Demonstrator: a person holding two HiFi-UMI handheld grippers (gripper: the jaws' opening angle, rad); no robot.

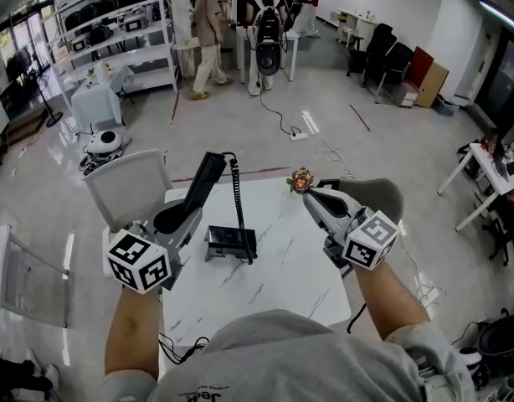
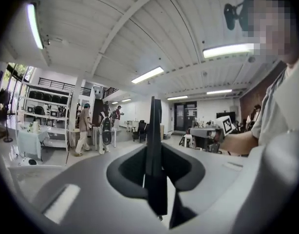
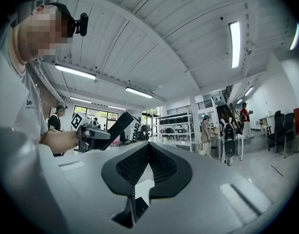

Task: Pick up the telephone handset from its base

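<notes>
The person's grey shirt point(image 1: 274, 350) fills the bottom of the head view, and both forearms reach out from it over a white table point(image 1: 299, 283). The left gripper point(image 1: 183, 223) has its jaws clamped on the black handset point(image 1: 203, 182). In the left gripper view the handset stands on edge between the pads as a dark blade, with its long axis running out along the jaws. From above, that axis slants up and away from the person, leaning slightly right, with the near end in the jaws and the far end high in the air. The handset is therefore clear of the base point(image 1: 229, 243), which lies flat on the table below and just to the right of the left jaws. The base sits between the two grippers and nearer the left one. A coiled cord point(image 1: 238, 208) drops from the handset's far end almost straight down to the base, so I judge there is little slack left. Lifting higher would probably tug the base rather than free anything. The right gripper point(image 1: 316, 199) hovers well to the right, beside a small flower point(image 1: 300, 180). Its jaws are pressed together with nothing between them, and it plays no part in the hold.
</notes>
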